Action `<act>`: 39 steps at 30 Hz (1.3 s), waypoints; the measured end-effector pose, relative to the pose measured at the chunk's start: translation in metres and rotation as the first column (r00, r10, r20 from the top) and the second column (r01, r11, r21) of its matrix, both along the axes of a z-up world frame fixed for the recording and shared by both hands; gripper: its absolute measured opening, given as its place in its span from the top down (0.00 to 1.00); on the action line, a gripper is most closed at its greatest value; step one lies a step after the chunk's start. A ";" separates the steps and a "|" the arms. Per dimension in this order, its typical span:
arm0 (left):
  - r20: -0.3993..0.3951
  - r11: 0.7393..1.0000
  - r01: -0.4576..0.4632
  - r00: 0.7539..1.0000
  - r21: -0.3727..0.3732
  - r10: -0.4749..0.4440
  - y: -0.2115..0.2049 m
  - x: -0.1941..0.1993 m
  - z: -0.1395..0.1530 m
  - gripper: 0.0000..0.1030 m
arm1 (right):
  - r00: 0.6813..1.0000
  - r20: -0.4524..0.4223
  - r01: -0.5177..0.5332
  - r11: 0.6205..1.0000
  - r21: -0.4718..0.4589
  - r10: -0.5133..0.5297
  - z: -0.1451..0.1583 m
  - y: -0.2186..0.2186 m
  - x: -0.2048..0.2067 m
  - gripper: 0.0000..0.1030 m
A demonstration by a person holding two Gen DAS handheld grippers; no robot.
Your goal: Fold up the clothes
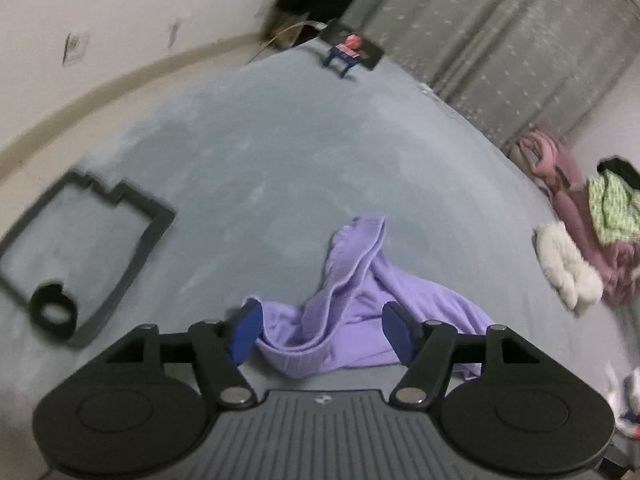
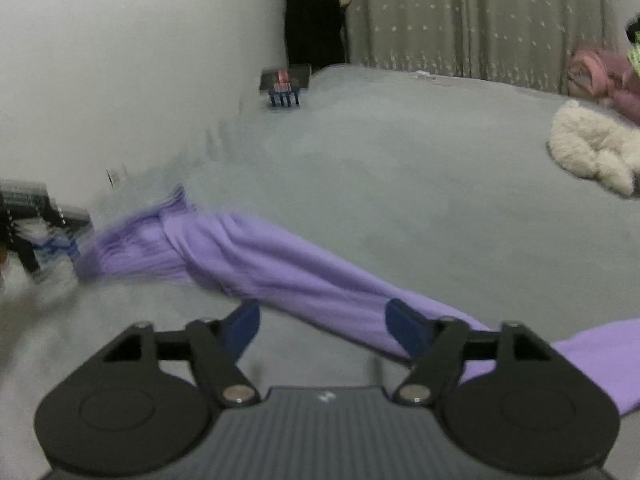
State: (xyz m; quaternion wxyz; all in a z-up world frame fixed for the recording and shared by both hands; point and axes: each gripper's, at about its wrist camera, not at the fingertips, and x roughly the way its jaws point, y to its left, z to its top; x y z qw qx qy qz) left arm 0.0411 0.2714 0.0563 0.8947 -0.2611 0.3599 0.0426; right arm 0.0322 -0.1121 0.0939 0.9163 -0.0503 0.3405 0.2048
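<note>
A purple garment (image 1: 352,304) lies crumpled on the grey bed cover (image 1: 280,152), with one part stretching away from me. My left gripper (image 1: 323,332) stands open over its near edge; the cloth lies between the blue pads (image 1: 246,330) without being pinched. In the right wrist view the same purple garment (image 2: 280,264) runs as a long twisted band from the left down to the lower right. My right gripper (image 2: 326,328) is open, and the band passes behind its right pad (image 2: 408,328). The grey bed cover (image 2: 400,184) shows between the jaws.
A black frame outline with a ring (image 1: 80,260) lies on the bed at left. At the right edge sits a pile of clothes: white fluffy (image 1: 568,272), pink (image 1: 560,176), green patterned (image 1: 612,204). A dark card on a small blue stand (image 1: 348,52) is far off. A curtain (image 1: 500,40) hangs behind the bed.
</note>
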 end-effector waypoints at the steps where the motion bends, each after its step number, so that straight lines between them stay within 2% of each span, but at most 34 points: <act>1: 0.007 1.000 0.002 1.000 0.030 -0.003 -0.003 0.003 0.000 0.36 | 1.000 0.010 0.001 1.000 -0.020 0.000 -0.004 0.000 0.002 0.29; 5: 0.019 0.995 0.026 0.999 0.098 -0.028 -0.012 0.014 -0.005 0.34 | 0.999 0.036 -0.011 0.999 -0.046 0.012 -0.018 0.015 0.019 0.38; 7: 0.035 0.989 0.056 0.997 0.137 -0.062 -0.019 0.016 -0.007 0.33 | 0.999 0.038 -0.014 0.997 -0.076 0.017 -0.031 0.022 0.033 0.47; 9: 0.041 0.978 0.088 0.994 0.187 -0.098 -0.028 0.021 -0.009 0.33 | 0.999 0.036 -0.017 0.994 -0.112 0.021 -0.042 0.031 0.047 0.67; 11: 0.019 0.961 0.112 0.992 0.252 -0.121 -0.037 0.023 -0.012 0.34 | 0.999 0.047 -0.012 0.990 -0.139 0.019 -0.054 0.029 0.054 0.78; 13: -0.015 0.944 0.133 0.991 0.302 -0.135 -0.043 0.025 -0.015 0.57 | 0.998 0.064 -0.004 0.990 -0.143 0.013 -0.057 0.033 0.057 0.89; 14: -0.034 0.938 0.144 0.989 0.314 -0.141 -0.044 0.026 -0.017 0.89 | 0.997 0.080 0.006 0.990 -0.143 0.006 -0.054 0.034 0.057 0.92; 15: -0.044 0.941 0.143 0.990 0.306 -0.136 -0.042 0.026 -0.018 0.94 | 0.995 0.101 0.015 0.990 -0.143 0.000 -0.051 0.036 0.056 0.94; 17: -0.042 0.952 0.126 0.992 0.279 -0.119 -0.037 0.025 -0.019 0.95 | 0.990 0.141 0.027 0.987 -0.157 -0.004 -0.045 0.037 0.051 0.94; 19: 0.005 0.964 0.093 0.995 0.251 -0.097 -0.031 0.019 -0.010 0.95 | 0.984 0.180 0.036 0.984 -0.174 -0.004 -0.039 0.038 0.046 0.94; 22: 0.104 0.992 0.035 0.993 0.118 -0.047 -0.012 0.006 0.010 0.95 | 0.966 0.258 0.068 0.979 -0.190 -0.017 -0.030 0.040 0.041 0.95; 24: 0.157 0.999 -0.005 0.988 0.040 -0.001 0.000 -0.003 0.019 0.95 | 0.948 0.317 0.098 0.977 -0.190 -0.034 -0.023 0.041 0.038 0.95; 26: 0.173 0.998 -0.051 0.984 0.037 0.043 0.008 -0.008 0.022 0.95 | 0.933 0.356 0.119 0.978 -0.170 -0.051 -0.017 0.039 0.038 0.95; 29: 0.124 0.995 -0.081 0.990 0.052 0.074 0.012 -0.004 0.014 0.95 | 0.925 0.372 0.151 0.972 -0.180 -0.075 -0.022 0.041 0.047 0.95; 34: -0.006 0.995 -0.080 0.997 0.055 0.080 0.011 0.010 -0.009 0.95 | 0.954 0.288 0.150 0.962 -0.227 -0.081 -0.051 0.039 0.070 0.95; 37: 0.024 0.992 -0.104 0.994 0.069 0.102 0.015 0.010 -0.004 0.95 | 0.937 0.332 0.176 0.967 -0.182 -0.108 -0.041 0.034 0.068 0.96; 39: 0.036 0.993 -0.109 0.994 0.046 0.107 0.017 0.010 -0.003 0.95 | 0.930 0.341 0.194 0.971 -0.138 -0.138 -0.034 0.028 0.067 0.96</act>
